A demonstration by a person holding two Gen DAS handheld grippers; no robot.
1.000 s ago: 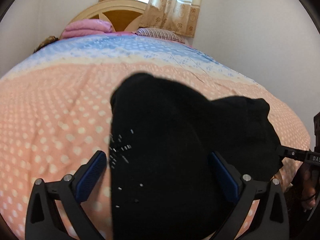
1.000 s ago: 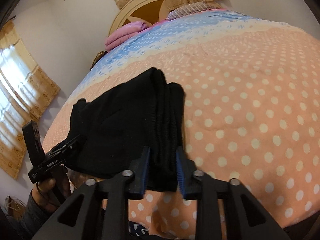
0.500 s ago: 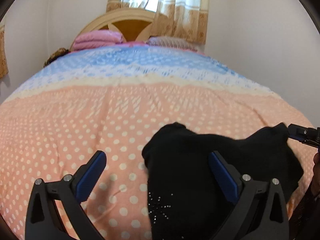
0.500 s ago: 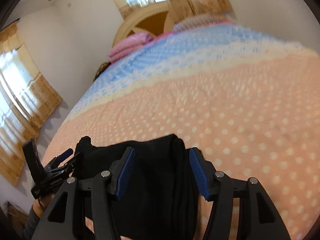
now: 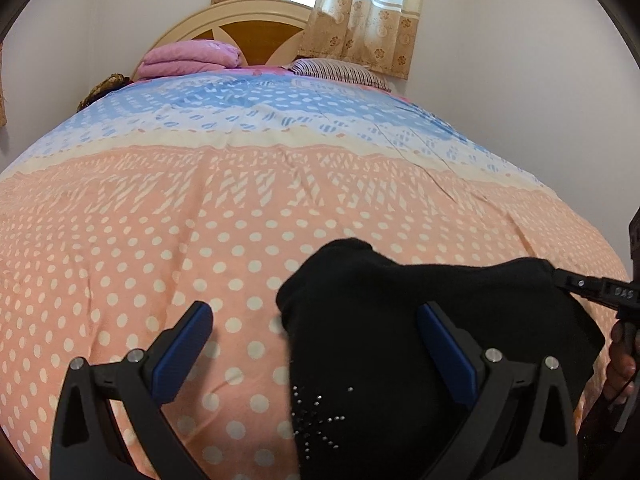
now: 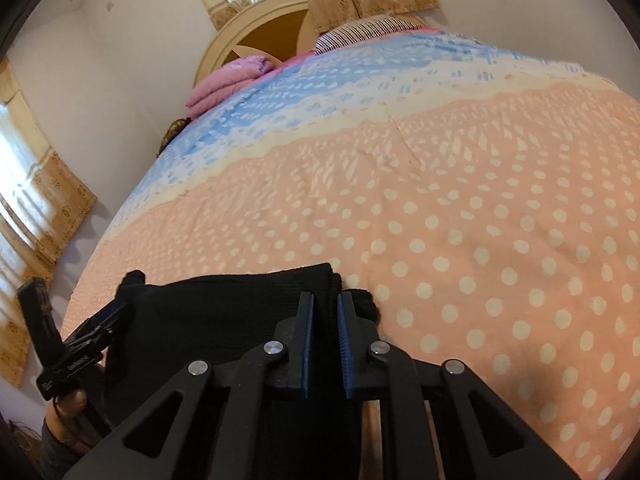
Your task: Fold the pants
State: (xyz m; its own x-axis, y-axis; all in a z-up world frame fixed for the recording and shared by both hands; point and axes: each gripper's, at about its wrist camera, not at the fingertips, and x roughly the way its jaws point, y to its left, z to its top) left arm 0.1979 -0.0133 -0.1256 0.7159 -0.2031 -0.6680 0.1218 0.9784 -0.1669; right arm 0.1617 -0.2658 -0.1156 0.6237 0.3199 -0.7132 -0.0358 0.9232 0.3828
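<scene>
Your black pants (image 5: 420,320) lie as a folded bundle at the near edge of the bed (image 5: 160,240), on the peach dotted part of the bedspread, closer to the near right corner in the left wrist view. The cloth looks soft, thick and light, like a knit; I judge it bends easily, does not slip much on the cotton cover, and cannot break. The layers can slide over each other, so take all layers together at a folded edge, not one layer only.

Your right gripper (image 6: 325,312) has just been closing, and now its blue pads pinch the thick folded edge of the pants between them. Your left gripper (image 5: 316,344) stands wide open; its right finger (image 5: 444,344) lies over the black cloth and its left finger (image 5: 184,340) is over bare bedspread, so it holds nothing.

There are no containers here. At the far edge, near the headboard (image 5: 256,28), you see only a folded pink blanket (image 5: 192,56) and a striped pillow (image 5: 336,70).
</scene>
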